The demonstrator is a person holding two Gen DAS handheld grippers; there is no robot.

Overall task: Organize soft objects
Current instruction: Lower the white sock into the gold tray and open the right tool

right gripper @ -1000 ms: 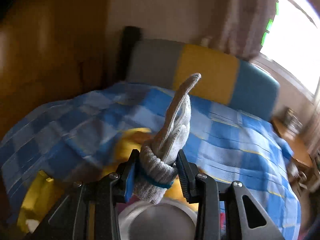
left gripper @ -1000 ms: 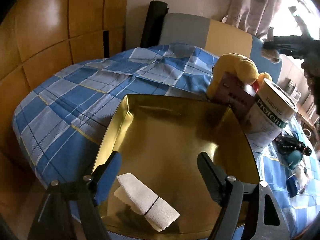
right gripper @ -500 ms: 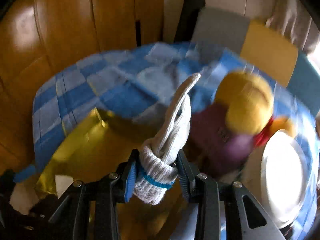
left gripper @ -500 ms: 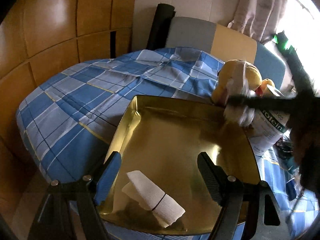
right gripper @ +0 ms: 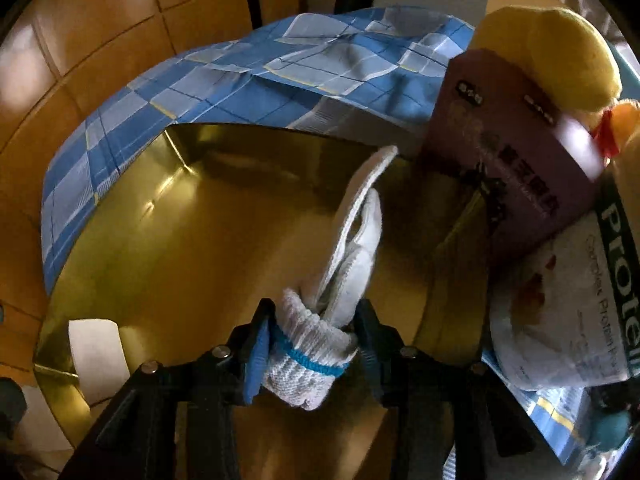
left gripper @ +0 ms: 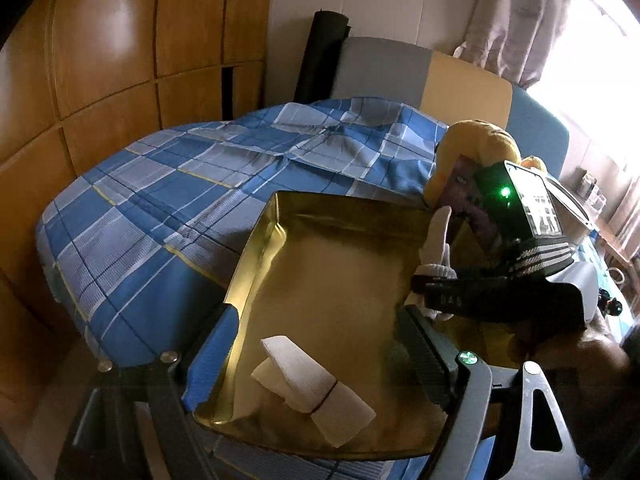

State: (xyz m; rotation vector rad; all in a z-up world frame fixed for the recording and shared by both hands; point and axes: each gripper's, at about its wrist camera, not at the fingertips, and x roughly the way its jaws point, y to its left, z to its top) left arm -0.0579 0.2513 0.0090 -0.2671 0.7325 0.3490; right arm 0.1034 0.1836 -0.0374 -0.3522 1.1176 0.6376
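A shiny gold tray [left gripper: 332, 280] lies on the blue plaid bed. A rolled white cloth [left gripper: 312, 388] lies in its near left corner; it also shows in the right wrist view [right gripper: 96, 352]. My left gripper [left gripper: 316, 360] is open over the tray's near edge, just above that cloth. My right gripper [right gripper: 312, 344] is shut on a white knit glove [right gripper: 344, 264] with a blue cuff band, held over the tray [right gripper: 180, 240]. From the left wrist view the right gripper [left gripper: 432, 288] holds the glove [left gripper: 438, 236] above the tray's right side.
A yellow plush toy [right gripper: 560, 52], a purple box [right gripper: 512, 148] and a white protein can [right gripper: 572, 312] stand close against the tray's right edge. Blue plaid bedding [left gripper: 180, 208] lies left and behind. Wooden wall panels [left gripper: 100, 60] stand at the left.
My right gripper has swung down and left with the glove, from high above the bed to over the tray's right side. My left gripper has stayed over the near edge.
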